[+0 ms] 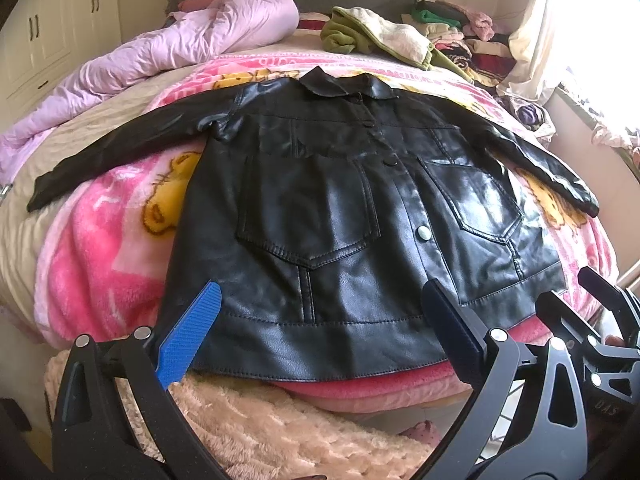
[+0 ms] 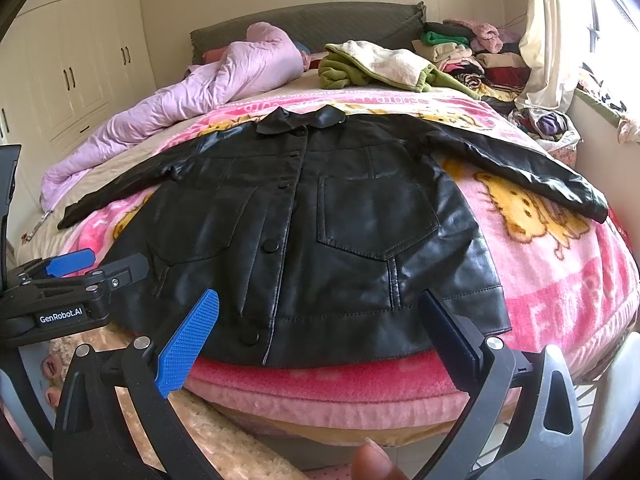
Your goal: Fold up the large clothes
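Observation:
A black leather jacket (image 1: 340, 216) lies flat and buttoned on a pink cartoon blanket (image 1: 108, 248), collar at the far side, both sleeves spread out sideways. It also shows in the right wrist view (image 2: 304, 232). My left gripper (image 1: 320, 328) is open and empty, hovering above the jacket's near hem. My right gripper (image 2: 316, 328) is open and empty over the hem, right of the left one. The left gripper (image 2: 84, 268) shows at the left edge of the right wrist view, the right gripper (image 1: 576, 292) at the right edge of the left wrist view.
A lilac quilt (image 2: 192, 92) lies bunched at the far left of the bed. A green and cream garment (image 2: 376, 66) and a pile of folded clothes (image 2: 468, 52) sit near the headboard. A fluffy beige blanket (image 1: 256, 428) hangs at the near edge. Wardrobes (image 2: 80, 64) stand left, a curtained window right.

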